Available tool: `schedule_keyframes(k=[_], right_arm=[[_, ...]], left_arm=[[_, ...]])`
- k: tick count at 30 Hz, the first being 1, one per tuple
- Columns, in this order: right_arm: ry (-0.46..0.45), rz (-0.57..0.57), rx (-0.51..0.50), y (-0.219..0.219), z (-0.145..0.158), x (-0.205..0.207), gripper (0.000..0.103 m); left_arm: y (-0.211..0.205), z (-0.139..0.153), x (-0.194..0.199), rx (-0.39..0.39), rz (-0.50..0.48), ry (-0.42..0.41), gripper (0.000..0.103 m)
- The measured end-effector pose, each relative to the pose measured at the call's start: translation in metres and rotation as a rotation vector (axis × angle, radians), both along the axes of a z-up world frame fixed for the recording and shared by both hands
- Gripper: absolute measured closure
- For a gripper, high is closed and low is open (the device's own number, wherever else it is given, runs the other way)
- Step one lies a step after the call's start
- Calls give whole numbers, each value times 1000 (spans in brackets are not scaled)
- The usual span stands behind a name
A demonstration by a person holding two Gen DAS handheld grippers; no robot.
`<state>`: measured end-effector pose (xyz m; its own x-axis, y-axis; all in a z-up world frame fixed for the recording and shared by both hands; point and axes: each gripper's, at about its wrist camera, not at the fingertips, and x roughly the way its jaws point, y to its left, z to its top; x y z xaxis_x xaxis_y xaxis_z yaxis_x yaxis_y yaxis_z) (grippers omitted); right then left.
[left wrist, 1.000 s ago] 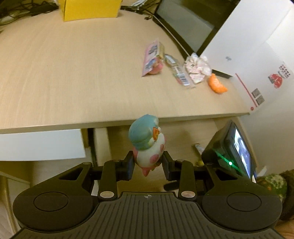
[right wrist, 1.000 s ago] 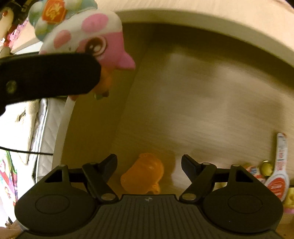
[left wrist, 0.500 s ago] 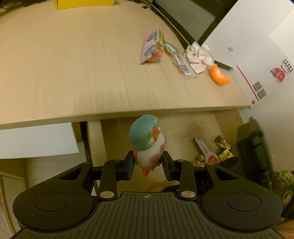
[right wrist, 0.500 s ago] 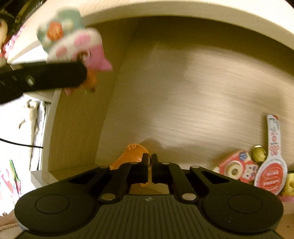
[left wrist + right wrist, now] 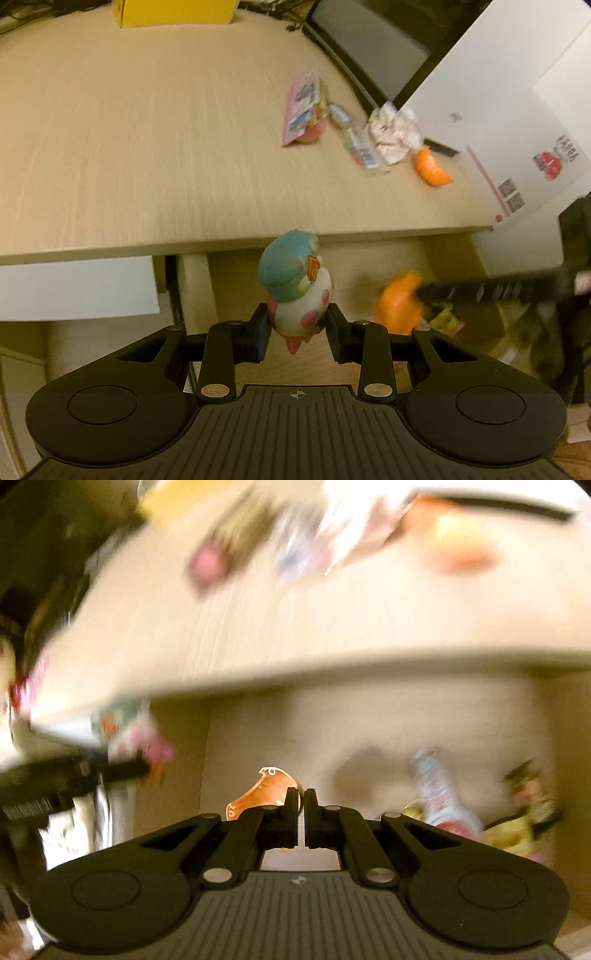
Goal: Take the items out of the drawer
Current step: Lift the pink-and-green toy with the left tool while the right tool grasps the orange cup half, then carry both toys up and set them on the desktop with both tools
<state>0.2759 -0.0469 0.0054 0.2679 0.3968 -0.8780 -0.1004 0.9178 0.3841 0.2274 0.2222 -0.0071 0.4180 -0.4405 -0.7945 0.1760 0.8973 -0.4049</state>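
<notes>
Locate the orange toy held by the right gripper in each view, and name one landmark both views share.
Left wrist: orange toy right of centre, blurred, beside the penguin toy.
Right wrist: orange toy at centre, pinched in the right gripper.
Shared landmark: the desk's front edge above the drawer.

Home office: wooden desk (image 5: 147, 147), monitor (image 5: 369, 40), open drawer (image 5: 369, 738).

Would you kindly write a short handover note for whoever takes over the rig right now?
Left gripper: shut on the bird toy, held above the open drawer.
Right gripper: jaws shut on the orange toy, over the drawer.
Done: several items already lie on the desk.
Left: set both toys on the desk, then fetch the packets in the drawer's right corner.
</notes>
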Motion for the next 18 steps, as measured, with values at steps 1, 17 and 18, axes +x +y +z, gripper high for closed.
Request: schedule_keyframes(k=[1, 17, 18], right_arm=[[-32, -32, 8, -11, 12, 2, 100], [-319, -344, -56, -115, 76, 77, 100], [-306, -356, -67, -117, 70, 84, 100]], left_arm=[[-1, 5, 0, -18, -12, -15, 68], [-27, 38, 129, 52, 99, -189, 67], [-27, 30, 136, 56, 117, -171, 66]])
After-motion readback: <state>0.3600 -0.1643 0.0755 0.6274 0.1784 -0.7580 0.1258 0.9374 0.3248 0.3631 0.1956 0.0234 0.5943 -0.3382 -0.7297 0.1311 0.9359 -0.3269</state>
